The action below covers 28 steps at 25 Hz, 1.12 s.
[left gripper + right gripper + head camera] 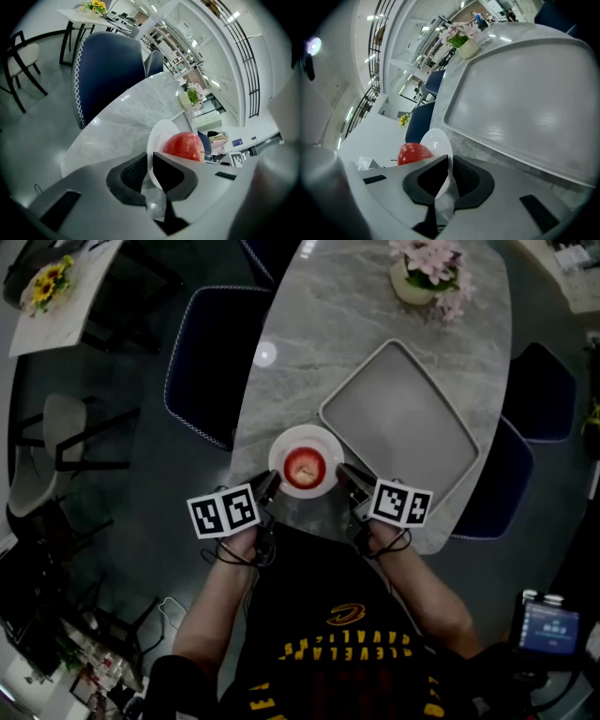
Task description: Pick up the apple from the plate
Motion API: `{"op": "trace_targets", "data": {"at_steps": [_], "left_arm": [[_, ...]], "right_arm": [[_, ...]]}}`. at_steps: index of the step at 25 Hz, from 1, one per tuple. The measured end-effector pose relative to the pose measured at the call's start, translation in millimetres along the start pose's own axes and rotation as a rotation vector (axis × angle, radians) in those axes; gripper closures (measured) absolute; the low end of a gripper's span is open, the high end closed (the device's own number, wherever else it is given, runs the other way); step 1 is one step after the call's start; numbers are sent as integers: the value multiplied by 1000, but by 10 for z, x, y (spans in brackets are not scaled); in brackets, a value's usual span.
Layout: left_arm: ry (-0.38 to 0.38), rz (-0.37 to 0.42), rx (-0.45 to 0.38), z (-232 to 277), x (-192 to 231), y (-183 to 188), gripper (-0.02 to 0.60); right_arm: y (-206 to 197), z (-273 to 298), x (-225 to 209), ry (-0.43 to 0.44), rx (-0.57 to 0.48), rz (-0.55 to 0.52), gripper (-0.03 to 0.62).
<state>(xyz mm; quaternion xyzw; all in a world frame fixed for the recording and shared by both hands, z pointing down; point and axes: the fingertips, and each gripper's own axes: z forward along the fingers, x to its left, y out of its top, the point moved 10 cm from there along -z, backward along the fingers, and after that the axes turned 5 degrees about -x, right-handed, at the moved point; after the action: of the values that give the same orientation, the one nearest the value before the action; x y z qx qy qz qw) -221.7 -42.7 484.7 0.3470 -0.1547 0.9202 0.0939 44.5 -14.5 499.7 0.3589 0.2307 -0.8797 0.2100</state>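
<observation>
Both grippers clamping the plate rim, apple sitting on the plate between them.

The left gripper (150, 165) is closing its jaws on the near-left edge of the white plate (284, 447), the rim running down between the two dark pads. The right gripper (449, 171) is doing the same on the plate's opposite edge, with the thin rim pinched between its pads. The red apple (304, 468) is resting at the plate's centre, just ahead of both sets of jaws and between them, touching neither. Beyond the right gripper and just beside the plate, a grey rectangular tray (403, 418) is lying on the marble table (328, 334). Farther out along the table, a pot of pink flowers (424, 276) is standing past the tray. Out beyond the left gripper, a dark blue chair (211, 362) is sitting at the table edge.
</observation>
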Motion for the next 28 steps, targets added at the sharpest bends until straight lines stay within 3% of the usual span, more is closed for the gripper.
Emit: {"op": "trace_targets", "data": {"at_steps": [13, 28], "left_arm": [[52, -72, -55, -165, 346, -194, 540], [71, -119, -52, -213, 590, -315, 540]], "right_arm": [[-180, 315, 51, 30, 103, -61, 553], [-339, 450, 90, 16, 153, -83, 553]]}}
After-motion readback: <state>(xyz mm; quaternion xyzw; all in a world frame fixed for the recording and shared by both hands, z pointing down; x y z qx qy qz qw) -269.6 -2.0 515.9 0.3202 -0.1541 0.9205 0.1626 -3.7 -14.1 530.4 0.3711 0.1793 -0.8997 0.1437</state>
